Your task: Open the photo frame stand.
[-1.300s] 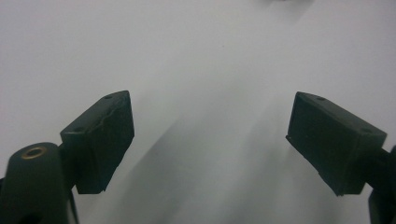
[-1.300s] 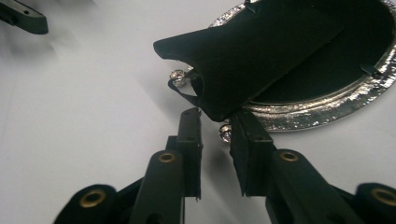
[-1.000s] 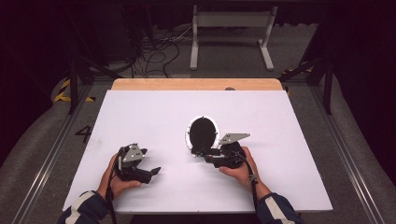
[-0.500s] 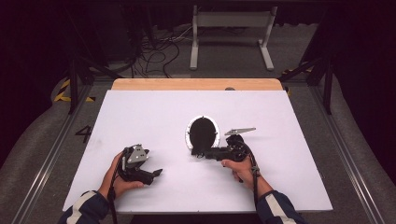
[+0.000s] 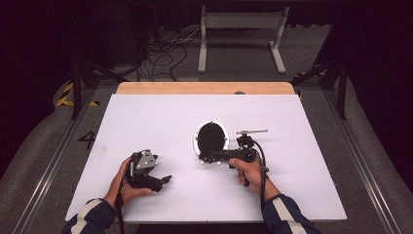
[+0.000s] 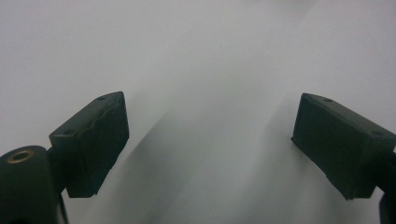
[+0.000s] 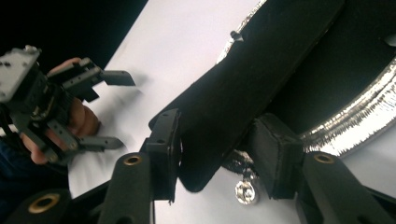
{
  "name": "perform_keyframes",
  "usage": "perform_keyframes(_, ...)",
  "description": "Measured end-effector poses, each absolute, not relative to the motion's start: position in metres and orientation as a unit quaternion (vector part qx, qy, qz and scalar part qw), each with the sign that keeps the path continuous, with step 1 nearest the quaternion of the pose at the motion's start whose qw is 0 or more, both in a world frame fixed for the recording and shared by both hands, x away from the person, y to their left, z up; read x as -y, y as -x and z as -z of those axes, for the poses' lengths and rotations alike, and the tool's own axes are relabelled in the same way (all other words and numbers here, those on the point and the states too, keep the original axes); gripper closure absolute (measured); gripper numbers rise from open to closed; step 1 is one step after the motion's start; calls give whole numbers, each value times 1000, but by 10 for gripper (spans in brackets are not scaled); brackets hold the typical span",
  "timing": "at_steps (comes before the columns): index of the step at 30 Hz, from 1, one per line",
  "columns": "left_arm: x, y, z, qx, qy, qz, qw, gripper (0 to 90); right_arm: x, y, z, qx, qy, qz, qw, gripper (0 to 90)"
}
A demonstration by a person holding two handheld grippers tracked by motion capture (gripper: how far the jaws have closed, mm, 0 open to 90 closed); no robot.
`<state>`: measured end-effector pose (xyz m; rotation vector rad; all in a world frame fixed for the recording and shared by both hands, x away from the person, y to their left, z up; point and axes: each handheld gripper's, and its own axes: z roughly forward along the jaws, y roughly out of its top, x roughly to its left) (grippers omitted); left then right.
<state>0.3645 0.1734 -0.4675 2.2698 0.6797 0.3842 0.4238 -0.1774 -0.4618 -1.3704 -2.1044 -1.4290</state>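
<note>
A round black pan (image 5: 211,138) with a silvery rim lies at the middle of the white table (image 5: 302,122). Its black handle (image 7: 243,84) runs between the jaws of my right gripper (image 7: 215,149), which is turned on its side just in front of the pan (image 7: 355,60). The jaws have just been opening: the left pad lies against the handle and the right pad stands slightly off it. A small metal ring (image 7: 245,191) hangs at the handle's end. In the high view the right gripper (image 5: 207,158) points left. My left gripper (image 5: 163,181) rests near the front left, open and empty (image 6: 210,135), and appears across the table (image 7: 114,109).
A wooden strip (image 5: 204,87) borders the table's far edge. Beyond it stand a metal frame (image 5: 241,29) and loose cables (image 5: 165,53) on the floor. Rails run along both sides of the table. There is free white surface at the left and right of the pan.
The right hand has rolled its gripper onto its side, so the grey plate now shows edge-on, and it has shifted slightly by the pan. The left hand has kept still.
</note>
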Motion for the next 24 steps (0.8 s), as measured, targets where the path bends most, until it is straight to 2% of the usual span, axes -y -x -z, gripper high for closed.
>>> perform_keyframes(8, -166, -373, 467, -260, -882, -139, 367, 115, 176, -434, 466, 698, 486, 502, 157, 537)
perform_keyframes(17, -155, -401, 463, -279, -867, -98, 401, 160, 177, -437, 470, 699, 480, 510, 148, 611)
perform_keyframes(19, -152, -409, 462, -281, -866, -85, 406, 137, 176, -437, 470, 700, 476, 513, 144, 621)
perform_keyframes(23, -147, -417, 459, -282, -854, -73, 430, 157, 177, -435, 469, 709, 461, 518, 130, 644)
perform_keyframes(24, -144, -421, 458, -284, -853, -70, 432, 135, 176, -434, 468, 711, 456, 520, 127, 647)
